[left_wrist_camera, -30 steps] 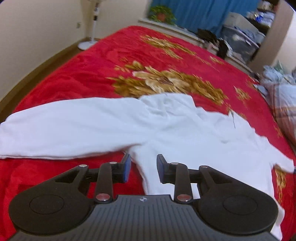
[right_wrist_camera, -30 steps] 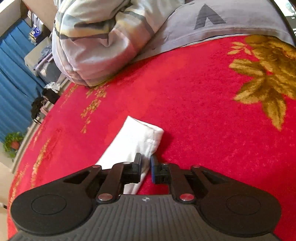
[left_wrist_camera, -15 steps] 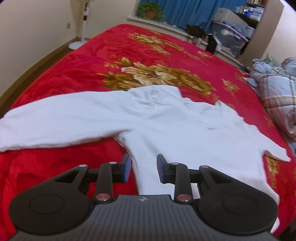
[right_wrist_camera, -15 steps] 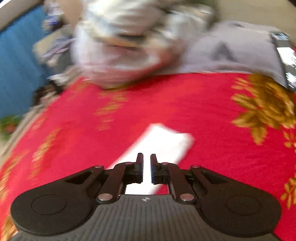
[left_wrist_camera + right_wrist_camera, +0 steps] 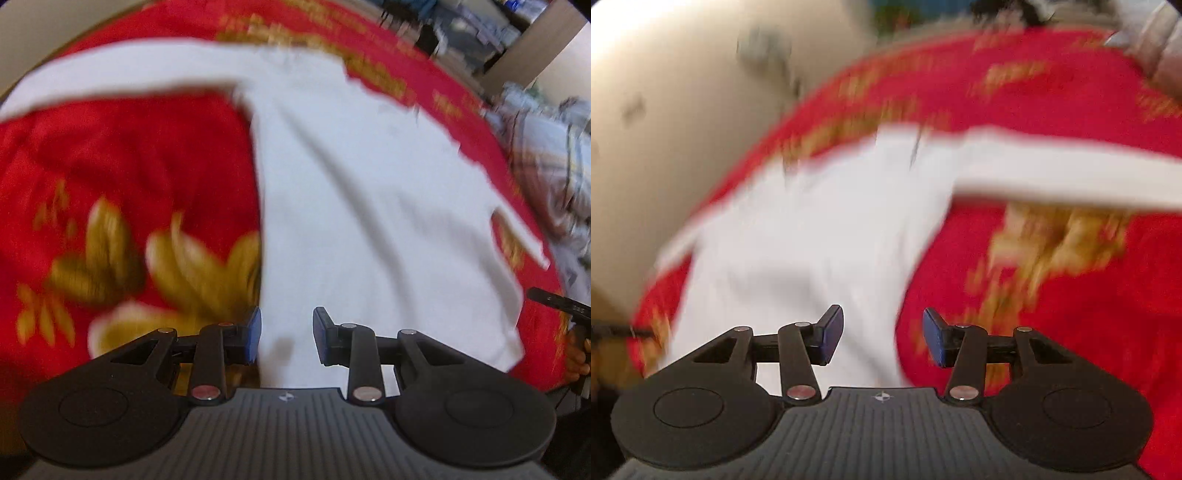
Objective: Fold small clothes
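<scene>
A white long-sleeved garment (image 5: 369, 203) lies spread on the red bed cover (image 5: 129, 155) with gold flowers. One sleeve (image 5: 129, 70) stretches off to the left. My left gripper (image 5: 286, 334) hovers open over the garment's near left edge, with nothing pinched between its fingers. The right wrist view is blurred. It shows the same garment (image 5: 812, 229) with a sleeve (image 5: 1071, 173) reaching right. My right gripper (image 5: 882, 338) is over the near edge of the cloth. Its jaws are opening and no cloth is between the pads.
Striped bedding (image 5: 546, 147) is heaped at the right of the bed. A hand holding the other gripper (image 5: 569, 314) shows at the right edge of the left wrist view. A pale wall (image 5: 665, 129) lies beyond the bed's left side. Furniture clutter (image 5: 461, 26) stands at the back.
The left gripper has moved toward the garment's lower edge, which now looks closer. The right gripper has swung away from the sleeve end to face the garment's body, and its jaws have parted.
</scene>
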### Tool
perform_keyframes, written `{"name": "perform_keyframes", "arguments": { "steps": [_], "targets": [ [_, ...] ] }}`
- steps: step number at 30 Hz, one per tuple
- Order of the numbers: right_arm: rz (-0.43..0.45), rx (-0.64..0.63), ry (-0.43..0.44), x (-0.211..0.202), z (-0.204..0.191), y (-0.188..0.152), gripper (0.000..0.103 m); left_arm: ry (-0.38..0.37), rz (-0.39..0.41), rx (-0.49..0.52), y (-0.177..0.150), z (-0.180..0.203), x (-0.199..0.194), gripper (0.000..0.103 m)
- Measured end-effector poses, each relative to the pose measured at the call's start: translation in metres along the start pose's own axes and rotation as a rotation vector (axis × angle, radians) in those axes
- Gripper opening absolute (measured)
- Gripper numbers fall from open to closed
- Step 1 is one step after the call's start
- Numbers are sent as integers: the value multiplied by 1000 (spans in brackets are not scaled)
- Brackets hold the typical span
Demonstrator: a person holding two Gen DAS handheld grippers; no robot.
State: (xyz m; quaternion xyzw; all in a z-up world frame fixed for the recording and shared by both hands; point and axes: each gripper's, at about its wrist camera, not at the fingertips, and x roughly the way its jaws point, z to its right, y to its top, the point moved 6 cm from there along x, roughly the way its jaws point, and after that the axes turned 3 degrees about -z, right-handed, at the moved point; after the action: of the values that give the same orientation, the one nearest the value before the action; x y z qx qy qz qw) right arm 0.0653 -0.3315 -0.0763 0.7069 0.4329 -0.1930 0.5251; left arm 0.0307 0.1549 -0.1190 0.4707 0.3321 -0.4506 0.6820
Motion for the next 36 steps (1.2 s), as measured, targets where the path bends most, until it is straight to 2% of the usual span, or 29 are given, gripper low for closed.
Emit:
{"name": "perform_keyframes", "arguments": {
  "steps": [3, 6, 7, 8, 9, 10, 12, 14, 15, 17, 20, 22, 23, 25, 27, 28, 30, 31, 32, 33, 34, 35, 36],
  "targets": [
    [-105, -46, -51, 21, -4, -27, 50, 10, -60, -18, -21, -4, 9, 34],
    [-145, -63, -111, 29, 5, -37, 49, 12, -95, -44, -36, -5, 15, 30],
    [-160, -58, -120, 31, 6, -39, 42, 12, -100, -35, -39, -3, 16, 22],
    [-175, -51, -122, 32, 8, -45, 20, 15, -94, -22, -40, -1, 15, 5],
    [-184, -46, -118, 32, 8, -47, 8, 17, -79, -9, -40, 1, 11, 5],
    [-187, -43, -110, 30, 5, -47, 3, 18, -55, 2, -41, 4, 4, 5],
    [-162, -38, -81, 18, -2, -43, 3, 8, 34, 26, -37, 9, -24, 5],
    [-101, 31, -33, -13, -6, -36, 3, -26, 97, 19, -37, 11, -52, 5],
    [-83, 80, -2, -27, -6, -35, 3, -33, 120, 11, -37, 9, -64, 4],
    [-63, 156, 47, -50, -5, -38, 3, 0, 141, 4, -37, 5, -76, 4],
    [-104, 203, 43, -51, 3, -49, 3, 36, 77, -9, -40, -8, -65, 6],
    [-181, 174, -63, -35, 13, -59, 7, 100, 38, -11, -40, -14, -53, 7],
    [-192, 148, -121, -27, 19, -61, 7, 124, 49, -10, -37, -14, -51, 7],
    [-159, 141, -180, -25, 25, -57, 7, 103, 78, 16, -29, -6, -49, 11],
    [-99, 135, -125, -28, 17, -48, 7, 57, 93, 40, -21, 5, -42, 23],
    [-82, 121, -87, -28, 8, -45, 7, 46, 87, 56, -21, 10, -35, 25],
    [-95, 66, -27, -17, -6, -45, 20, 41, 40, 83, -27, 18, -13, 33],
    [-135, 36, -10, -8, -13, -50, 27, 46, -16, 77, -33, 18, 3, 36],
    [-189, 10, -18, 3, -17, -56, 28, 65, -100, 60, -43, 15, 21, 37],
    [-270, -29, -62, 16, -19, -68, 28, 83, -149, 58, -49, 14, 31, 37],
    [-326, -68, -112, 24, -17, -77, 28, 95, -126, 88, -49, 18, 30, 37],
    [-334, -107, -149, 27, -18, -80, 29, 108, -107, 125, -46, 24, 25, 37],
    [-320, -124, -146, 24, -21, -77, 30, 102, -75, 143, -42, 30, 19, 37]
  ]
}}
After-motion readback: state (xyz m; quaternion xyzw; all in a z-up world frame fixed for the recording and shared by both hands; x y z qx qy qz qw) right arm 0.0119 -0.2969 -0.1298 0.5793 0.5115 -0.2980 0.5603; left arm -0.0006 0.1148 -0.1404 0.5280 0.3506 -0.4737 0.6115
